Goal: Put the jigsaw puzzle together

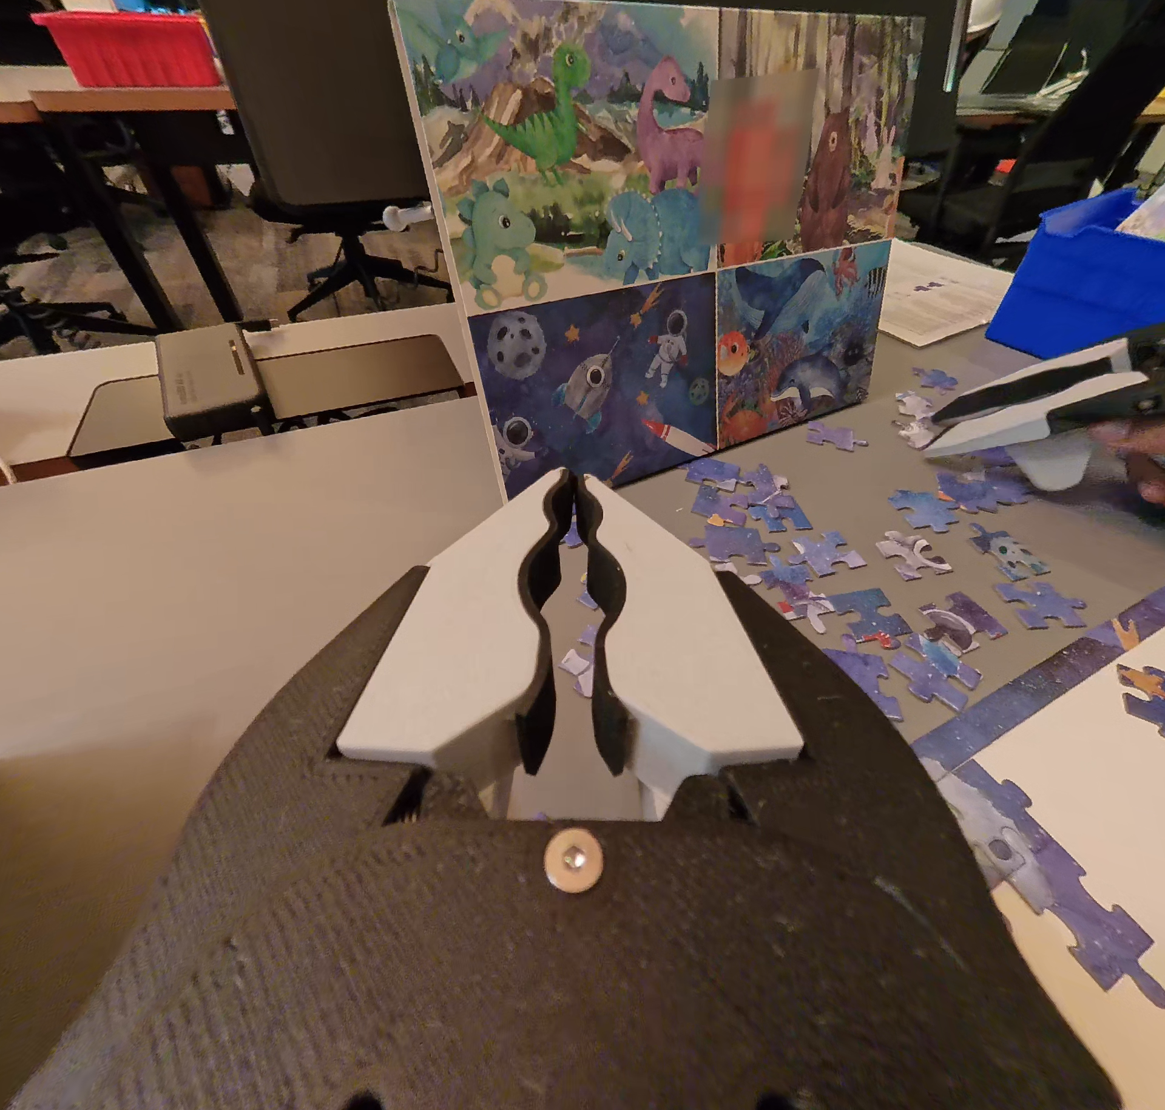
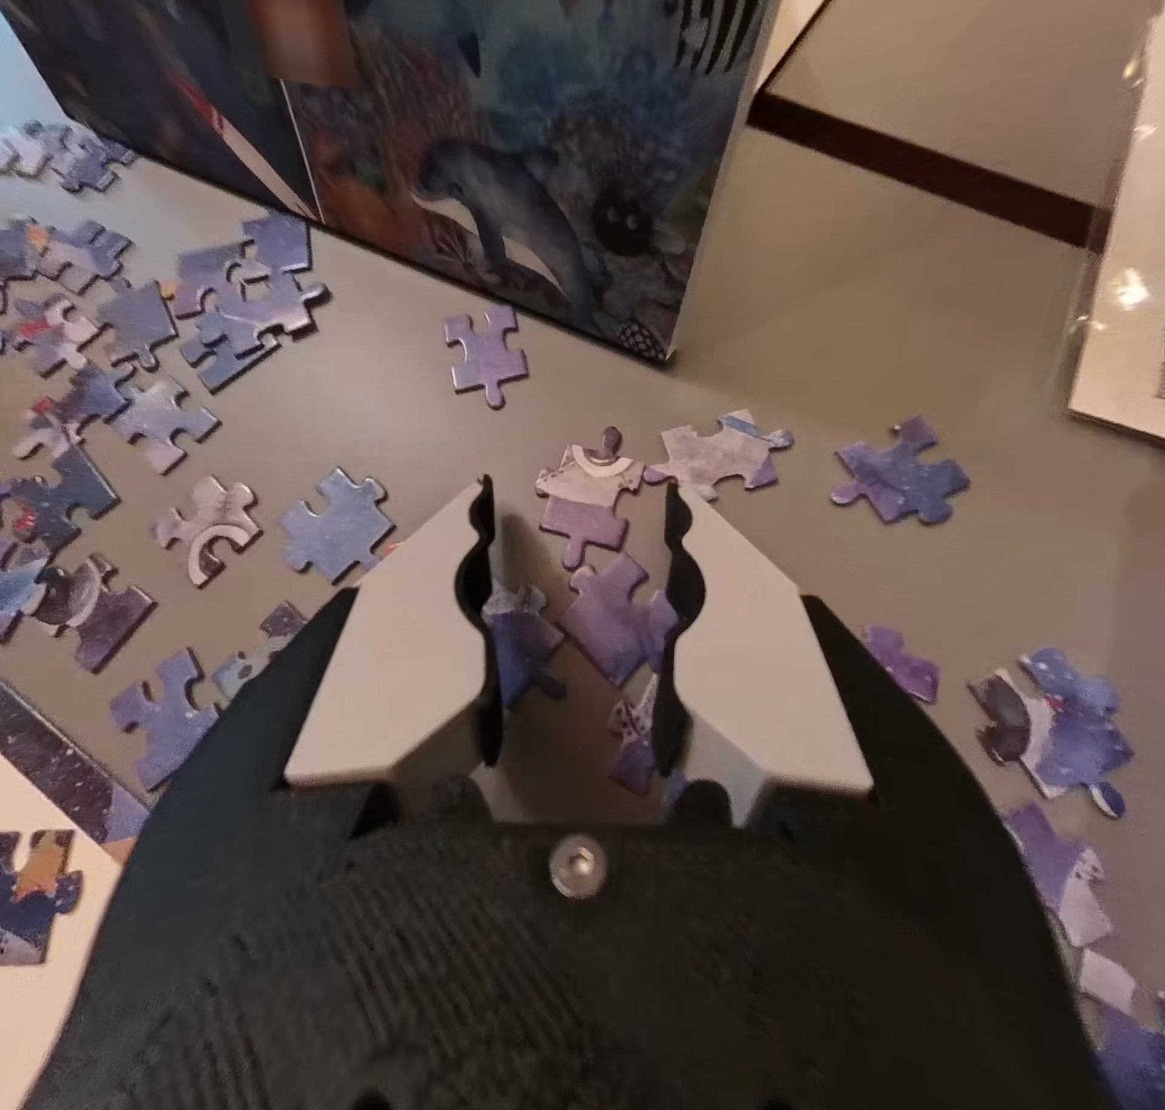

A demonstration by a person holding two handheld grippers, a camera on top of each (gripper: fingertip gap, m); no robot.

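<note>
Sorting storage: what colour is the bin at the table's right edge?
Blue bin, clearest in the left wrist view.

Loose purple puzzle pieces (image 2: 589, 499) flat on table (image 2: 819, 336)

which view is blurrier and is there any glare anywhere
Right wrist view: softer, with the puzzle box and far-left puzzle pieces smeared, and glare on the plastic-wrapped sheet. Left wrist view: sharp, wide-angle bending at the edges, dim background.
</note>
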